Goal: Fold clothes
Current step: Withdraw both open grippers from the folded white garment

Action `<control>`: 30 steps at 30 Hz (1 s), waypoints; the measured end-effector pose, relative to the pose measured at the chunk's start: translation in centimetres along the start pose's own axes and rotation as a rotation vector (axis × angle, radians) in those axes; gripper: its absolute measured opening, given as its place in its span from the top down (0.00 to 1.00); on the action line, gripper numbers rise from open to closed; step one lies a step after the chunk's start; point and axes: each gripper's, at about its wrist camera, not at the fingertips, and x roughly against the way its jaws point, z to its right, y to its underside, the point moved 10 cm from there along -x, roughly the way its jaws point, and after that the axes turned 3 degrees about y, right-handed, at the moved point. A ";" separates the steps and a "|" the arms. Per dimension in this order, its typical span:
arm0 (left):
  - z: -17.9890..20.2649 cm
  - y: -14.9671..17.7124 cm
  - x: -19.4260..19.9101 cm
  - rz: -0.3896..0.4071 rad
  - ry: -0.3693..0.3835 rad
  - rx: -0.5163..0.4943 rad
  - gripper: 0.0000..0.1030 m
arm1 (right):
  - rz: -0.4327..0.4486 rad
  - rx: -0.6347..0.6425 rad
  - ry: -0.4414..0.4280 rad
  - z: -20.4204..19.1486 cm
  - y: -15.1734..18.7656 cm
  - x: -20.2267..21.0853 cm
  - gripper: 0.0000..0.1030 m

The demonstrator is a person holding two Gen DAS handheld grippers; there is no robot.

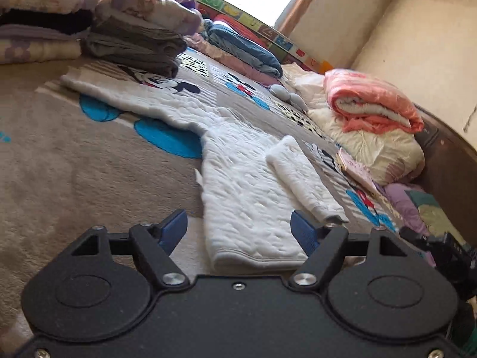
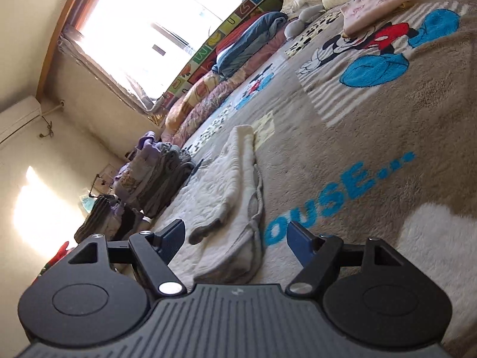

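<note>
A white quilted long-sleeved top (image 1: 247,197) lies flat on a grey cartoon-print blanket (image 1: 74,167). One sleeve (image 1: 304,179) is folded over its body and the other stretches away to the far left. My left gripper (image 1: 240,229) hovers open just above the top's near hem, its blue pads on either side of the cloth and nothing held. In the right wrist view the same top (image 2: 220,197) lies with the folded sleeve on it. My right gripper (image 2: 235,238) stands open over its near end, holding nothing.
Stacks of folded clothes (image 1: 134,38) stand at the far left of the blanket (image 2: 372,137). Rolled quilts (image 1: 372,104) and bedding (image 1: 244,47) line the far edge below a window. A small folded pink garment (image 2: 372,6) lies near the quilts. A black object (image 1: 438,247) sits at right.
</note>
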 end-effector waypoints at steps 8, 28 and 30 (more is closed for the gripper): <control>-7.9 -3.8 0.9 0.078 -0.077 0.216 0.26 | 0.053 0.011 -0.033 -2.1 1.0 1.0 0.22; -17.2 -14.1 -6.9 0.238 -0.137 0.482 0.68 | -0.127 0.472 0.021 -9.1 7.8 -3.4 0.19; -17.0 -14.8 -7.3 0.247 -0.123 0.469 0.86 | -0.140 0.502 0.013 -9.7 8.3 -3.7 0.25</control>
